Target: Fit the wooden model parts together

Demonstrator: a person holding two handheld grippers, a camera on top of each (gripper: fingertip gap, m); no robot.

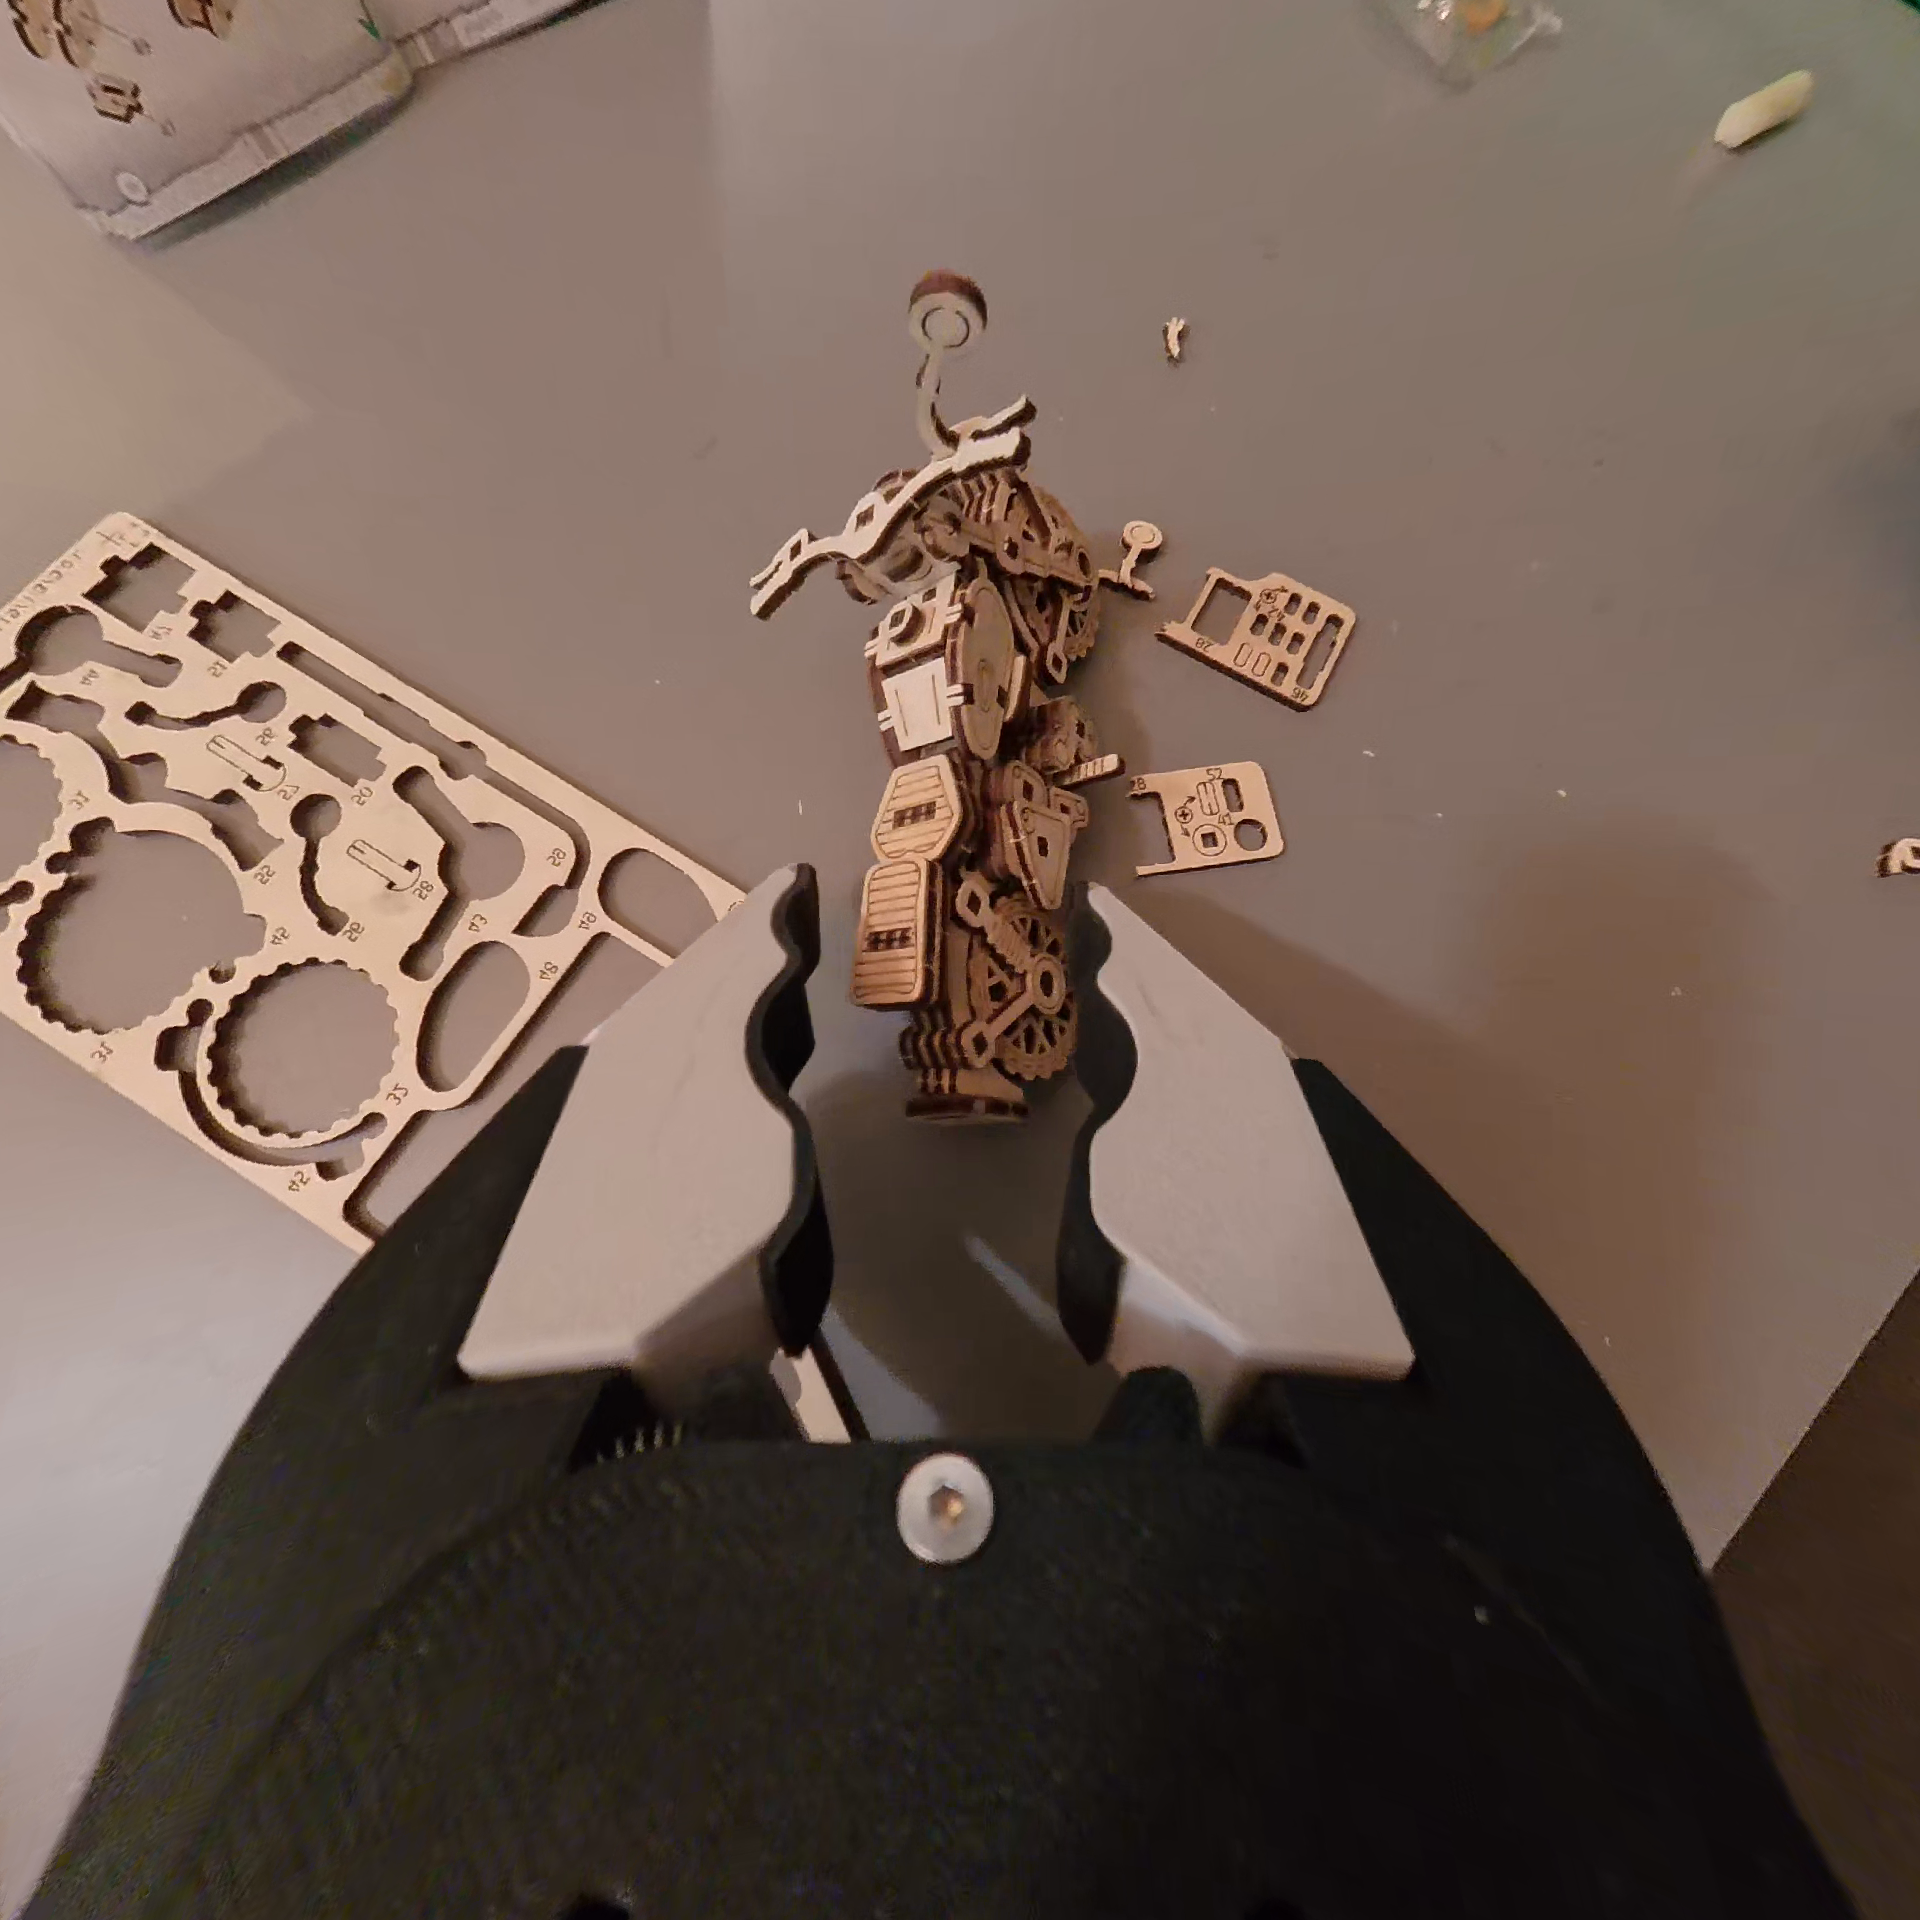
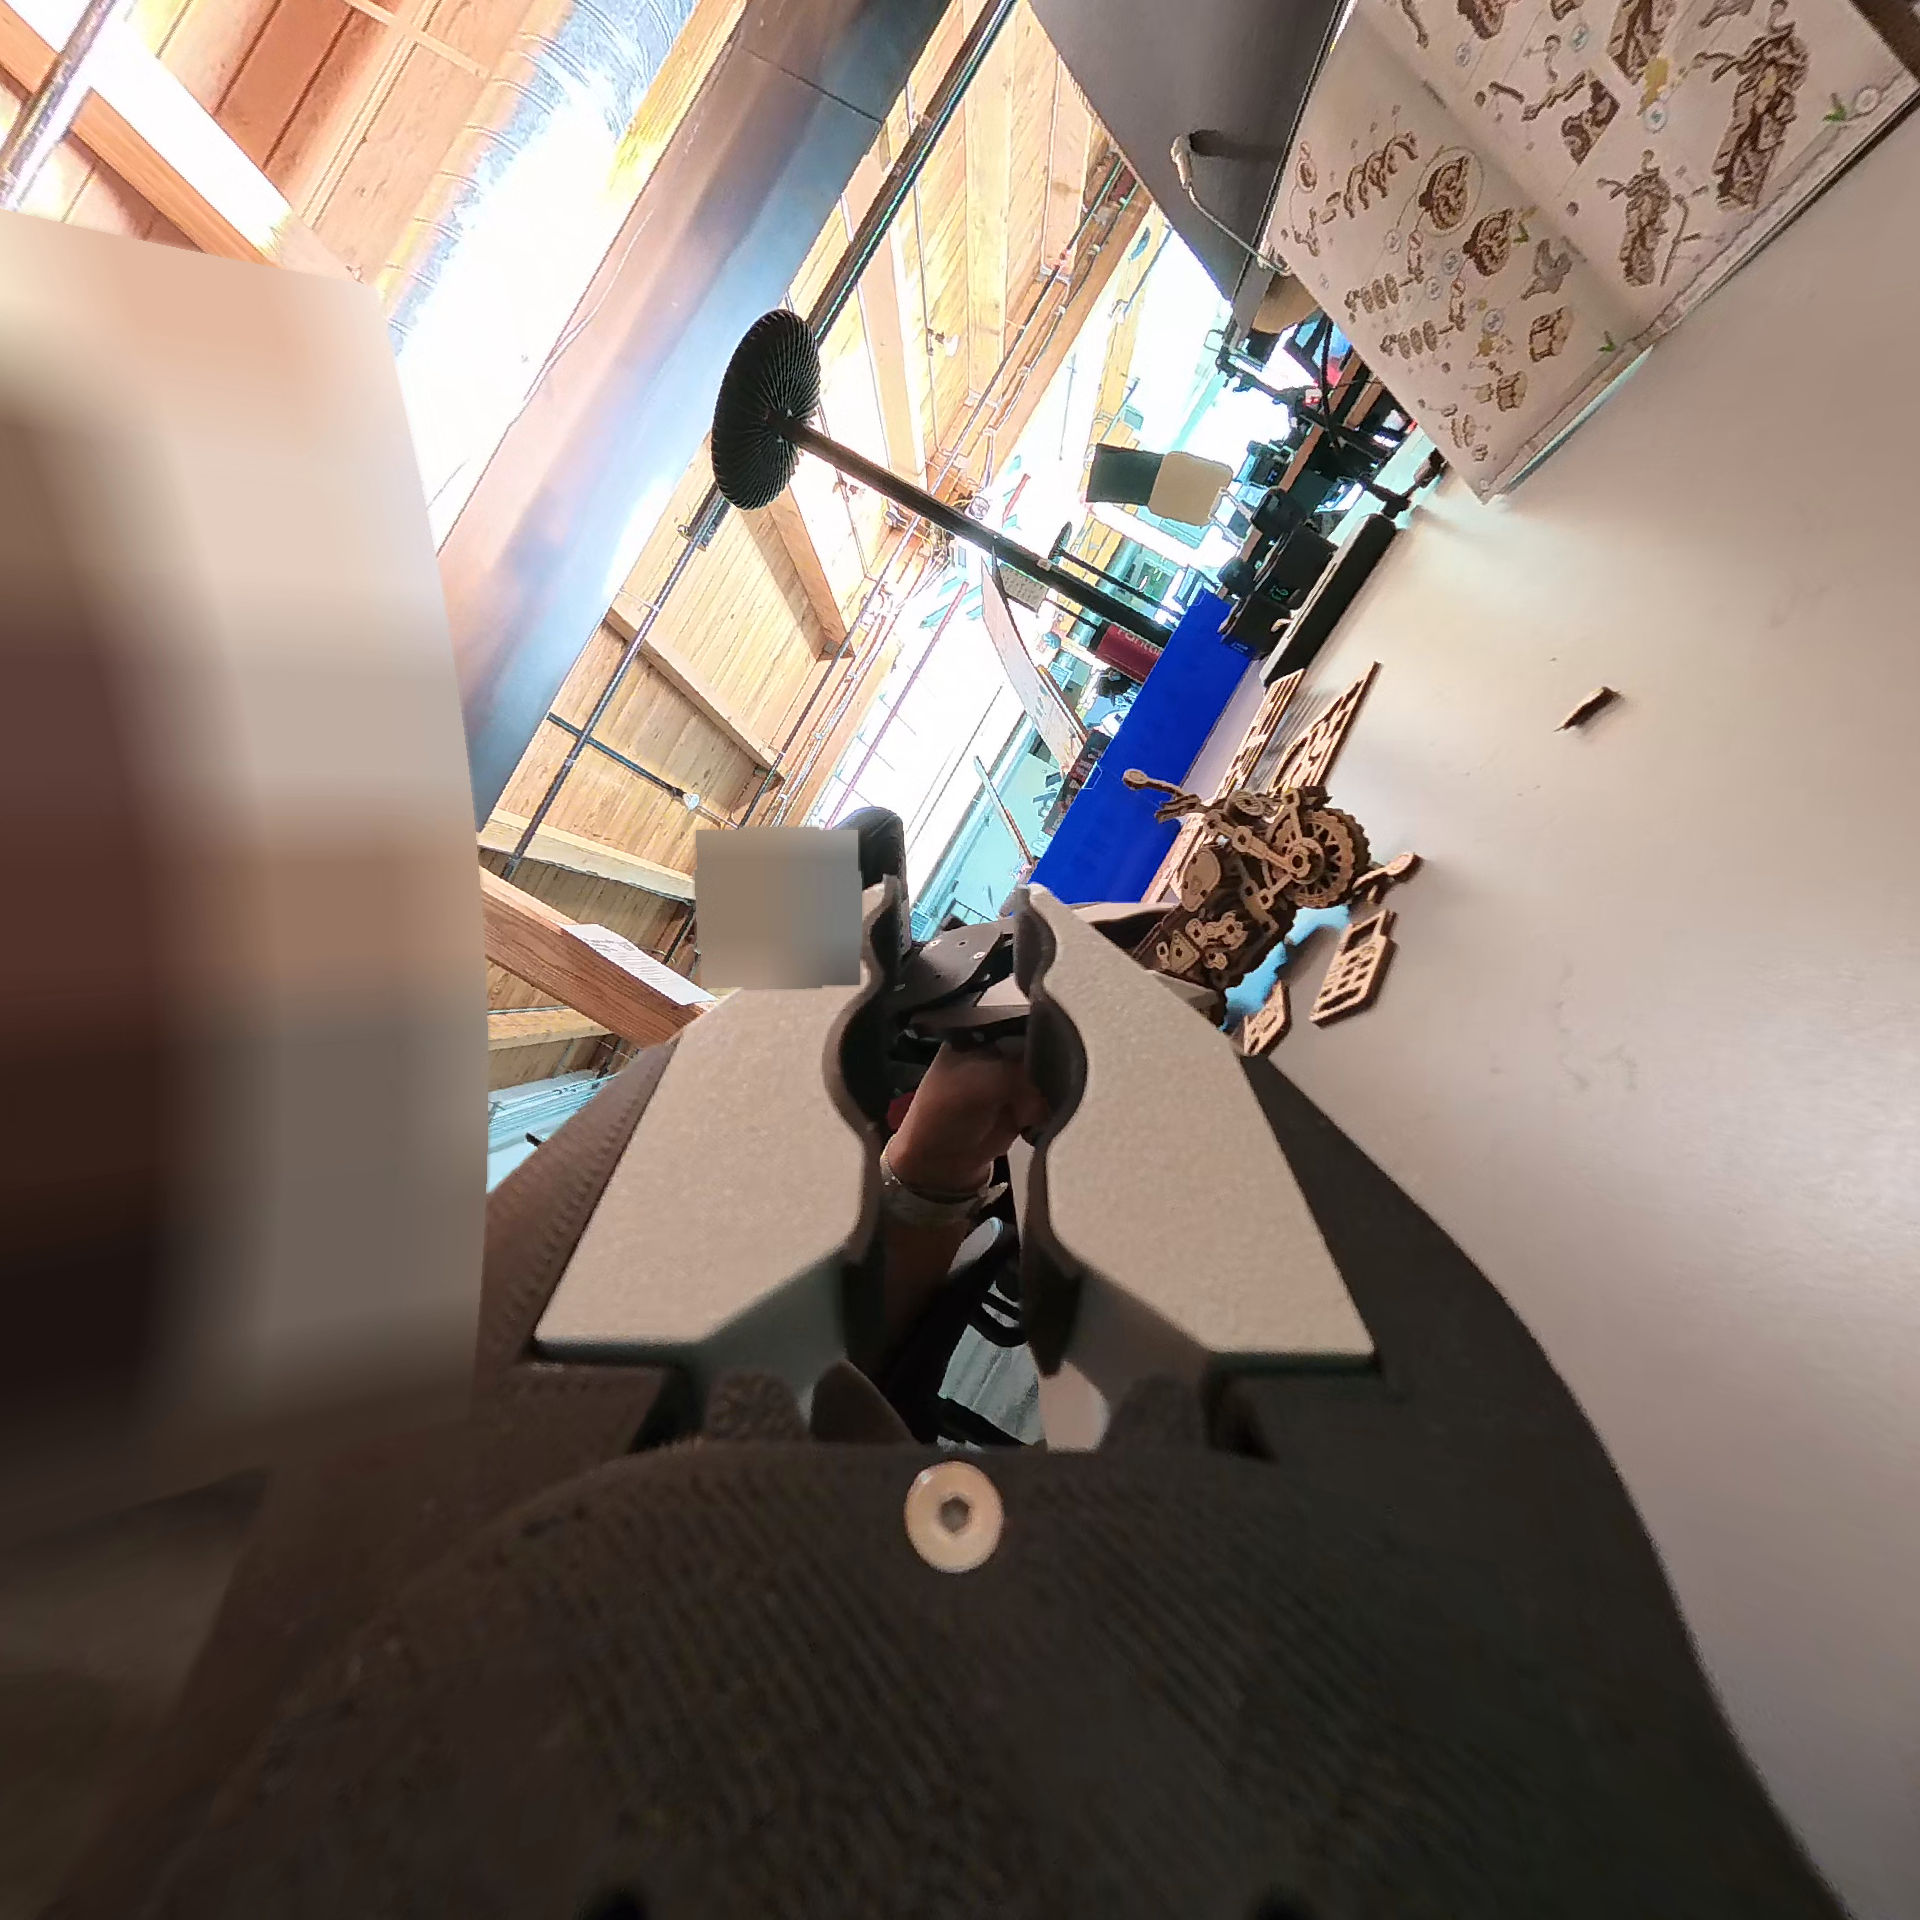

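Note:
A partly built wooden motorcycle model (image 1: 961,769) stands upright on the grey table (image 1: 1455,1039). My left gripper (image 1: 951,899) is open, its two fingers on either side of the model's rear wheel end, close to it. Two small flat wooden pieces (image 1: 1262,639) (image 1: 1210,821) lie just right of the model. My right gripper (image 2: 956,899) is slightly open and empty, held tilted off to the side, away from the model (image 2: 1257,883), which shows farther off on the table (image 2: 1662,1143).
A punched-out wooden sheet (image 1: 270,862) lies to the left. An instruction booklet (image 1: 197,94) lies at the far left, also in the right wrist view (image 2: 1558,208). A round piece on a stem (image 1: 945,312) lies beyond the model. A plastic bag (image 1: 1465,31) is far right. Some 20 cm of space lies between my two pairs of fingers.

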